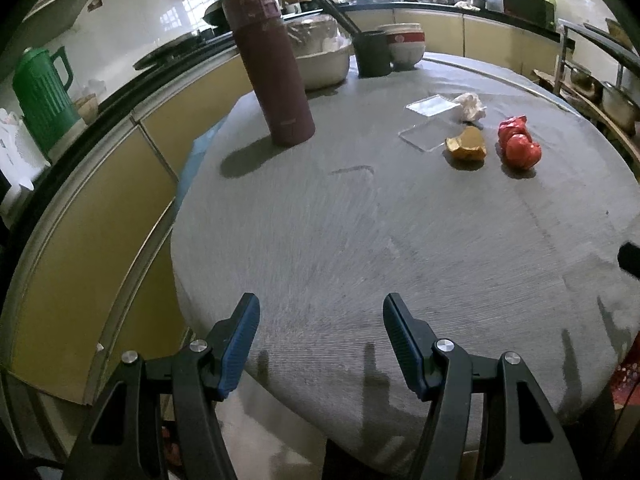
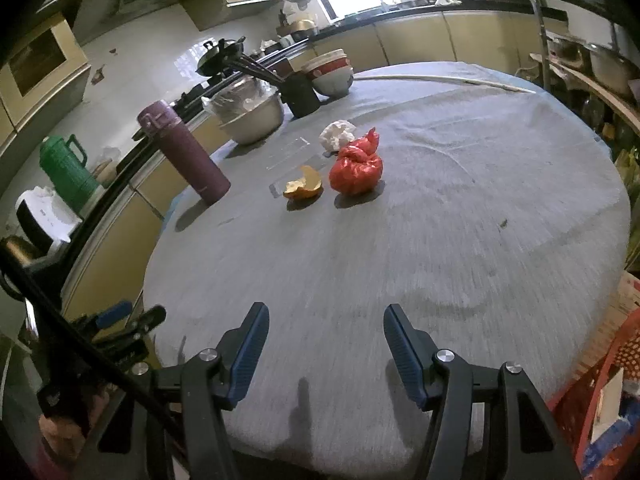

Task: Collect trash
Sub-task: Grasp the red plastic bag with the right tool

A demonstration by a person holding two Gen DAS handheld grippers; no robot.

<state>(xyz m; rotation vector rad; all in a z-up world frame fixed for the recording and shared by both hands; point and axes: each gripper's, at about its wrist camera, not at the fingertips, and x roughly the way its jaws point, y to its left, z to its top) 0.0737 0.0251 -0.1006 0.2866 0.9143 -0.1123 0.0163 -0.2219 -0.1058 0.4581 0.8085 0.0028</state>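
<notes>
On the grey-clothed round table [image 1: 360, 240] [image 2: 440, 220] lies a cluster of trash: a knotted red plastic bag [image 1: 519, 144] [image 2: 356, 170], an orange peel [image 1: 466, 145] [image 2: 304, 189], a crumpled white tissue [image 1: 471, 106] [image 2: 337, 134] and two clear plastic wrappers [image 1: 426, 133] [image 1: 431, 105]. My left gripper [image 1: 322, 312] hovers over the table's near edge, open and empty, far from the trash. My right gripper [image 2: 326, 320] is likewise open and empty above the near edge. In the right wrist view the left gripper [image 2: 120, 320] shows at the lower left.
A tall maroon flask [image 1: 272, 68] [image 2: 184, 152] stands at the table's left. Bowls [image 1: 324, 60] [image 2: 252, 118], a dark chopstick holder [image 1: 374, 54] [image 2: 302, 96] and stacked bowls [image 1: 404, 44] [image 2: 332, 72] sit at the back. A green jug [image 1: 44, 92] is on the counter. A red basket [image 2: 616, 380] stands lower right.
</notes>
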